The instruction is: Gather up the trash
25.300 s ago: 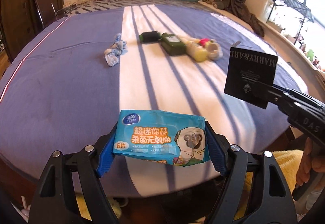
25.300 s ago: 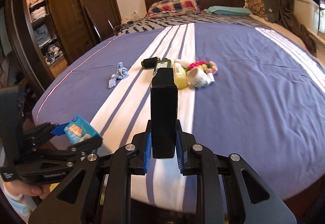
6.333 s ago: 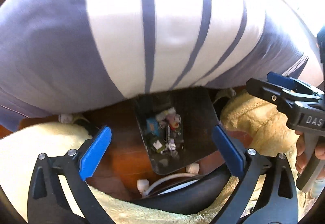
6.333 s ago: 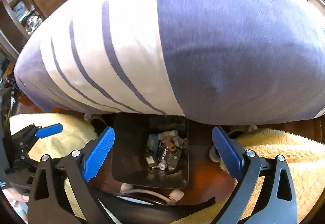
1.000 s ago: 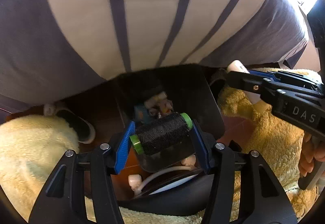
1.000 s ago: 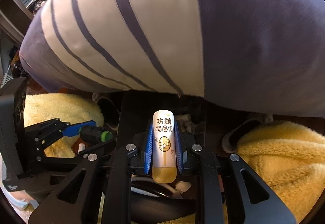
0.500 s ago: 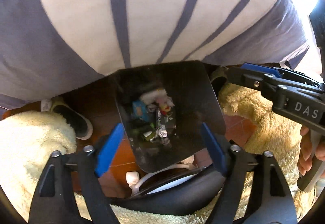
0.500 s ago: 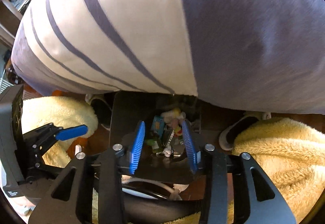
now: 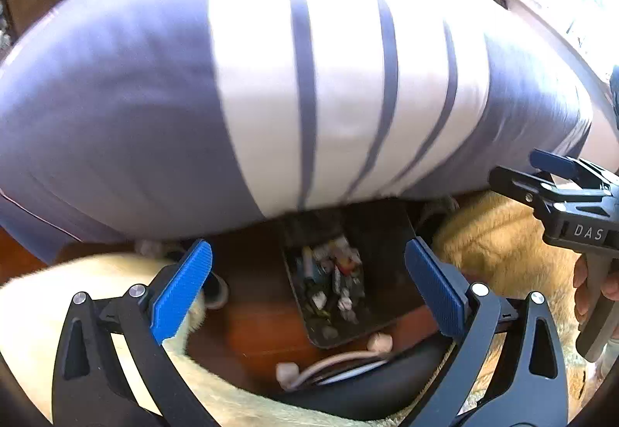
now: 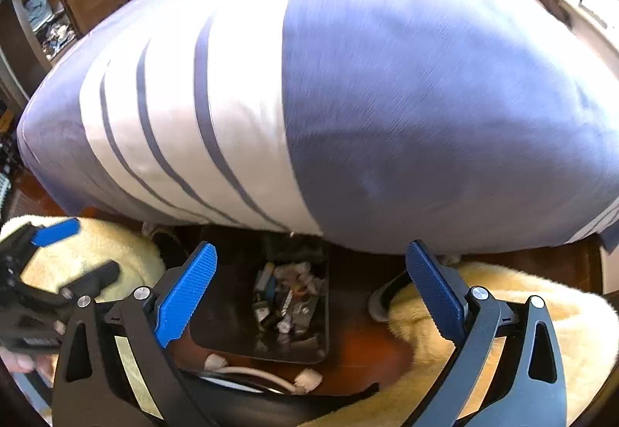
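A black trash bin (image 9: 383, 253) stands on the wooden floor at the foot of the bed, with several small pieces of trash (image 9: 332, 280) piled at its bottom. My left gripper (image 9: 308, 245) hangs above it, jaws opening wide, nothing between the blue pads (image 9: 182, 291). In the right wrist view the same bin (image 10: 228, 291) and its trash (image 10: 286, 299) lie below my right gripper (image 10: 311, 247), jaws also opening and empty. Each view catches the other gripper at its edge: the right gripper (image 9: 534, 175) and the left gripper (image 10: 73, 257).
The striped purple and white bed (image 9: 154, 98) fills the upper half of both views. Fluffy yellow rugs (image 9: 503, 253) flank the bin, a slipper (image 10: 383, 295) lies to its right, and a white cable (image 9: 336, 361) lies in front. A hand (image 9: 592, 284) grips the right handle.
Both grippers let go, the left of a black thread spool, the right of a lip balm tube, then opened wide. Both views pulled up and back, showing more of the bed.
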Tool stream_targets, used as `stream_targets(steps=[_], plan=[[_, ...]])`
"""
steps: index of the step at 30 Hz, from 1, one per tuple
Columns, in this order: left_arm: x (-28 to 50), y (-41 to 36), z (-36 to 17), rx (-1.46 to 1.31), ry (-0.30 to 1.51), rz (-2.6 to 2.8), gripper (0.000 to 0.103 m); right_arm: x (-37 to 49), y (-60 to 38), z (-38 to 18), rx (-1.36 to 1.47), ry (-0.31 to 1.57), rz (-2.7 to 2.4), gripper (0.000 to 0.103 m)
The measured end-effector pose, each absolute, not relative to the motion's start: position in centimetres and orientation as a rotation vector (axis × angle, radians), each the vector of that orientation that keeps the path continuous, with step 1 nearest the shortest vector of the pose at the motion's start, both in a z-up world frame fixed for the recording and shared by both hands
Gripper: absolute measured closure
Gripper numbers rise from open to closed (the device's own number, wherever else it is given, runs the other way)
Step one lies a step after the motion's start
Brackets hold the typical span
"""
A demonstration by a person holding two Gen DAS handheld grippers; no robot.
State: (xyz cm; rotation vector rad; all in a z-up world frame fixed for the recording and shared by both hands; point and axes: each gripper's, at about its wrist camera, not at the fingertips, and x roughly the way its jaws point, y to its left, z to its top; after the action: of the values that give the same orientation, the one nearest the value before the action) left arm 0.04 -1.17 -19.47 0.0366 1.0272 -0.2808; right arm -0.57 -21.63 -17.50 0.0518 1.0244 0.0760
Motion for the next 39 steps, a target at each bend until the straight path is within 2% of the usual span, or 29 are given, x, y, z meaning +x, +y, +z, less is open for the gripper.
stream_targets(steps=[12, 20, 28, 39], plan=[[-3.6, 1.1, -6.8, -0.003, 0.643, -0.228, 0.008, -6.3, -22.1, -4.5, -0.009, 0.610, 0.038, 0.004], [-7.1, 0.7, -1.0, 0.042, 0.434, -0.182, 0.008, -9.2, -22.4, 0.6, -0.006, 0.411, 0.003, 0.004], [-8.8, 0.1, 0.7, 0.073, 0.368, -0.132, 0.008, -11.1, -22.8, 2.7, -0.023, 0.320, -0.047, 0.003], [-9.4, 0.6, 0.9, 0.060, 0.353, -0.120, 0.008, -12.2, -22.6, 3.1, -0.045, 0.298, -0.070, 0.003]])
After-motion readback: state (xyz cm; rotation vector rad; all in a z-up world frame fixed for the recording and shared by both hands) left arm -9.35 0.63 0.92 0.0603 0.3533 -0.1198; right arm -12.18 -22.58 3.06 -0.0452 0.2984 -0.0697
